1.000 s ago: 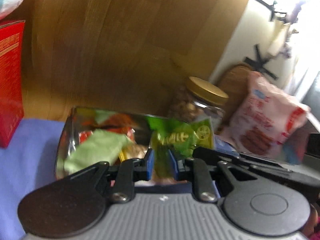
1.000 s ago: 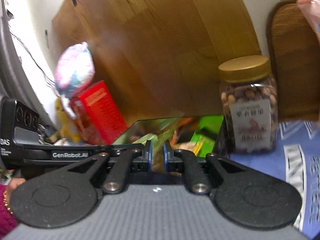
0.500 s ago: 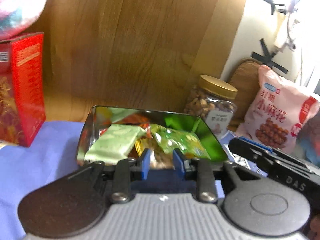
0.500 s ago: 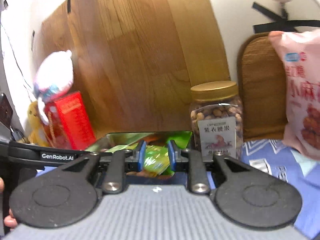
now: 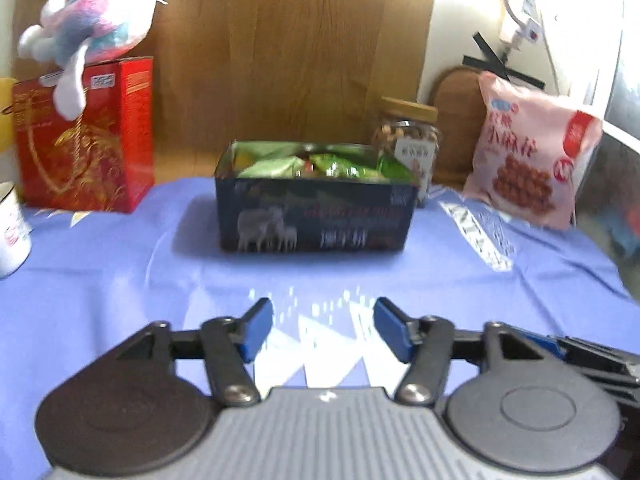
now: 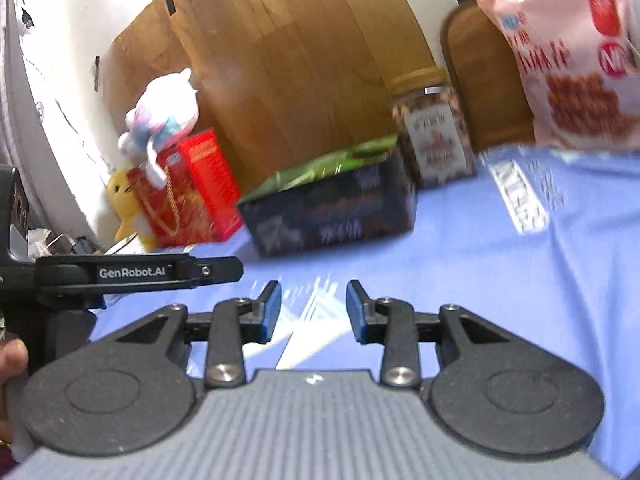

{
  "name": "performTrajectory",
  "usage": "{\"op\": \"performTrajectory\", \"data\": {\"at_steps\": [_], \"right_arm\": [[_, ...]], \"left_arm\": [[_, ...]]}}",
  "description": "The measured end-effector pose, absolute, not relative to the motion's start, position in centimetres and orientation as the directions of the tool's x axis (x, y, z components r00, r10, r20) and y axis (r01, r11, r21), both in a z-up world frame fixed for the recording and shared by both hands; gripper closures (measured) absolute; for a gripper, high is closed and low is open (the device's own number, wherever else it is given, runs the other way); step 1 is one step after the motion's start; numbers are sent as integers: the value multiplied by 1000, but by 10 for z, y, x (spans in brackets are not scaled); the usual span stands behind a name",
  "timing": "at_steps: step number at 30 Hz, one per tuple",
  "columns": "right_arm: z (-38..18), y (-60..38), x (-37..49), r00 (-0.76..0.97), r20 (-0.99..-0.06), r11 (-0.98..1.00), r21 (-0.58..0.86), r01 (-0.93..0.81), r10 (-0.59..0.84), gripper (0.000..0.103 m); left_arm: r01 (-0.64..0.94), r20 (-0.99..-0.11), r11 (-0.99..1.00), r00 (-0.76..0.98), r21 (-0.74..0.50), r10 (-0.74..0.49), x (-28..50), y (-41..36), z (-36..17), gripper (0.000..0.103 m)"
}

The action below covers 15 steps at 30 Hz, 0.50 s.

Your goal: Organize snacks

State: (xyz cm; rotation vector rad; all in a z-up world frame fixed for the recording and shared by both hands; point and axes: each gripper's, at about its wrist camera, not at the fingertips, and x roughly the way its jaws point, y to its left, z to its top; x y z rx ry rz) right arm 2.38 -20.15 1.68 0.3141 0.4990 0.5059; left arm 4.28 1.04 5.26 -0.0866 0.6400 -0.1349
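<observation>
A dark rectangular tin (image 5: pixel 316 218) holding green snack packets (image 5: pixel 320 164) stands on the blue cloth (image 5: pixel 120 280) near the wooden back board. It also shows in the right wrist view (image 6: pixel 332 208). My left gripper (image 5: pixel 323 330) is open and empty, low over the cloth, well in front of the tin. My right gripper (image 6: pixel 313 312) is open and empty, in front and to the right of the tin. The left gripper's body (image 6: pixel 132 272) shows at the left of the right wrist view.
A nut jar with a gold lid (image 5: pixel 408 140) stands right of the tin, then a pink snack bag (image 5: pixel 528 152). A red box (image 5: pixel 86 136) with a plush toy (image 5: pixel 92 32) on it stands at the left. A white cup (image 5: pixel 10 232) is at the far left.
Both grippers have pulled back from over the tin and opened wide. The green packet the left gripper held a second ago now lies in the tin.
</observation>
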Motion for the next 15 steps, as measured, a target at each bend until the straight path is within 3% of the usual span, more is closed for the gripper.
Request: {"op": "performTrajectory", "data": {"at_steps": [3,5,12,15], "right_arm": [[13,-196,4,748,-394,834,393,-388,534,60],[13,-194,-5,748,-399,837,386,-388,531,59],[11,-195,-31,748,-400,834,405,-374,529,53],[11,-195,-39,746,-399,832,409,-375,533,53]], "left_arm": [[90,-588,990,798,-108,-136,21,10,46,32],[78,-582,992,804,-98,-120,8,11,43,19],[53,-588,996,805,-66,-82,-22,13,36,13],[47,-585,997,808,-64,-75,-33,12,34,5]]}}
